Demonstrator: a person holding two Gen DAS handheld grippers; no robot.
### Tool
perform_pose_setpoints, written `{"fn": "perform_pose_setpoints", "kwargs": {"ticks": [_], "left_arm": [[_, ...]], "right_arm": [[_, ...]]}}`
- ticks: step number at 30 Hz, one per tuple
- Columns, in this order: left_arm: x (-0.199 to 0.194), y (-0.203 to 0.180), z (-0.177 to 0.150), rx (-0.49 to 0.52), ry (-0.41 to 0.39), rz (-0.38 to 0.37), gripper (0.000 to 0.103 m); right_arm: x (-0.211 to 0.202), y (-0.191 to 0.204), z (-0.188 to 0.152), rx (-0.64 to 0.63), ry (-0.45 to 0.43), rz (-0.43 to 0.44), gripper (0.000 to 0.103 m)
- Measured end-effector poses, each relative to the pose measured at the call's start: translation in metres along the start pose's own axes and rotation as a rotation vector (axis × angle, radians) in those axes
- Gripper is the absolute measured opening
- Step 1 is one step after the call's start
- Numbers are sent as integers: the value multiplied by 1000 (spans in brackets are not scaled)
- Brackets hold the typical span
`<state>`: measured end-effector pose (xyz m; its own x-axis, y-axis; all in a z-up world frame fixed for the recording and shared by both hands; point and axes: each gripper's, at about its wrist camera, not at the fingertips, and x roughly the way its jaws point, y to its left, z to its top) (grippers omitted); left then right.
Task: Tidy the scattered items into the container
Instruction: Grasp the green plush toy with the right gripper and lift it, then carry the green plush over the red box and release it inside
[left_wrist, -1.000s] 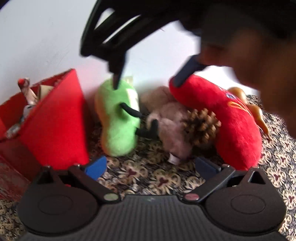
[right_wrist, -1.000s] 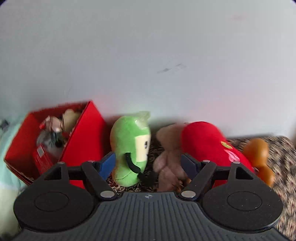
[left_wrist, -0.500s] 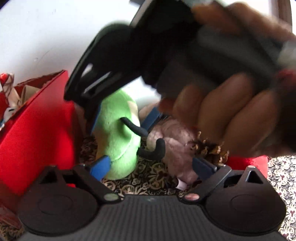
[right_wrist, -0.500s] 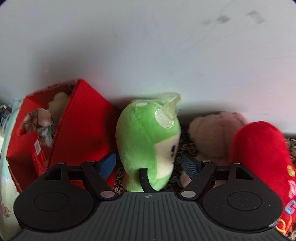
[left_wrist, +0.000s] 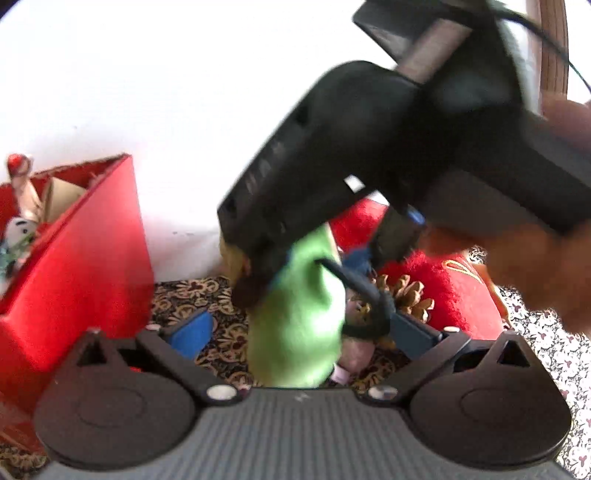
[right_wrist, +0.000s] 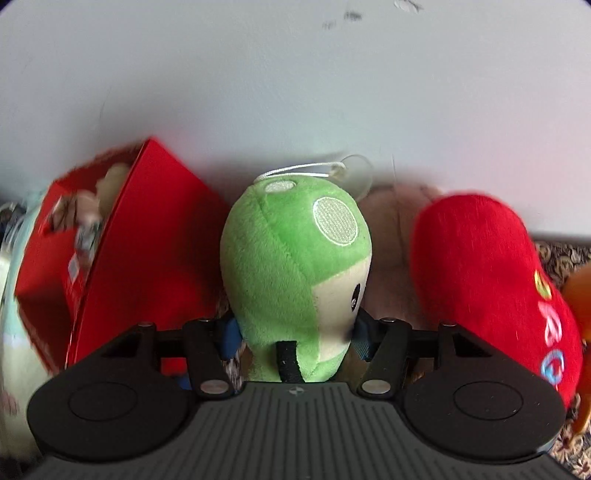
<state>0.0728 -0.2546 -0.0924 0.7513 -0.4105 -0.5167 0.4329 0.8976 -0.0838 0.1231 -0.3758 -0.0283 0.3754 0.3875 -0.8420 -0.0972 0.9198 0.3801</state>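
Note:
A green plush toy (right_wrist: 295, 273) with a cream face and black limbs sits between my right gripper's (right_wrist: 295, 338) fingers, which have closed on its sides. In the left wrist view the same green plush (left_wrist: 295, 325) hangs lifted under the right gripper body (left_wrist: 369, 155). My left gripper (left_wrist: 303, 332) is open and empty, low over the patterned cloth (left_wrist: 221, 325). The red box (left_wrist: 85, 266) stands at the left with several small items inside; it also shows in the right wrist view (right_wrist: 147, 251).
A red plush (right_wrist: 491, 280) lies right of the green one, with a beige plush (right_wrist: 391, 236) behind. A pine cone (left_wrist: 402, 291) lies on a pinkish plush (left_wrist: 354, 354). An orange toy (right_wrist: 580, 291) is at the far right. A white wall (right_wrist: 295, 92) is behind.
My right gripper moved in around the green plush, closed on it and raised it off the cloth. My left gripper stayed open and shifted slightly.

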Motion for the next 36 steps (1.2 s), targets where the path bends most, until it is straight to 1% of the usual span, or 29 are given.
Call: {"fn": "perform_pose_setpoints", "kwargs": {"ticks": [2, 3, 5, 6, 7, 9, 11, 12, 13, 14, 15, 18, 20, 22, 23, 24, 25, 26, 28, 30, 32, 36], "left_arm": [[10, 3, -1, -24, 49, -49, 102], [15, 4, -2, -40, 76, -63, 90], [19, 2, -7, -50, 121, -89, 79], [18, 0, -9, -44, 121, -83, 70], [16, -2, -9, -31, 117, -68, 66], [11, -3, -9, -19, 116, -48, 52], [2, 0, -3, -29, 109, -53, 51], [-6, 2, 1, -38, 92, -61, 51], [-15, 4, 6, -40, 70, -63, 51], [-26, 5, 12, -32, 41, -57, 51], [-36, 5, 17, -19, 12, -46, 51], [-63, 13, 33, 13, -67, -8, 51], [-79, 26, 46, 25, -106, 19, 51], [-91, 45, 56, 21, -121, 34, 51], [-95, 57, 62, 11, -119, 37, 51], [-92, 65, 69, -3, -114, 41, 51], [-87, 59, 72, -12, -108, 49, 51], [-89, 91, 78, -18, -106, 67, 51], [-93, 112, 80, -14, -108, 127, 51], [-97, 135, 78, -6, -99, 184, 52], [-97, 160, 79, -2, -62, 219, 52], [-89, 215, 82, -29, 40, 242, 54]], "right_arm": [[-2, 0, -13, -16, 36, 5, 60], [-5, 3, -20, -39, 36, 10, 61], [-11, 7, -31, -51, 36, 12, 62], [-15, 10, -36, -53, 34, 13, 62], [-18, 11, -40, -53, 37, 13, 63], [-25, 15, -51, -63, 14, -14, 63], [-36, 18, -61, -69, -9, -33, 62], [-43, 19, -66, -60, -16, -32, 62], [-44, 14, -61, -49, -23, -20, 62], [-55, 16, -65, -44, -40, -5, 62], [-66, 12, -60, -48, -57, 6, 62], [-103, 35, -67, -92, -132, 33, 62], [-119, 62, -64, -138, -178, 41, 63], [-110, 83, -38, -177, -210, 47, 64], [-112, 96, -35, -197, -221, 51, 64], [-105, 110, -26, -217, -228, 55, 64], [-96, 124, -15, -231, -233, 61, 64], [-93, 135, -11, -245, -241, 69, 64], [-81, 158, -1, -269, -244, 88, 64], [-66, 177, 9, -282, -232, 127, 64], [-50, 197, 18, -289, -208, 168, 64], [-14, 233, 31, -280, -142, 225, 63]]}}
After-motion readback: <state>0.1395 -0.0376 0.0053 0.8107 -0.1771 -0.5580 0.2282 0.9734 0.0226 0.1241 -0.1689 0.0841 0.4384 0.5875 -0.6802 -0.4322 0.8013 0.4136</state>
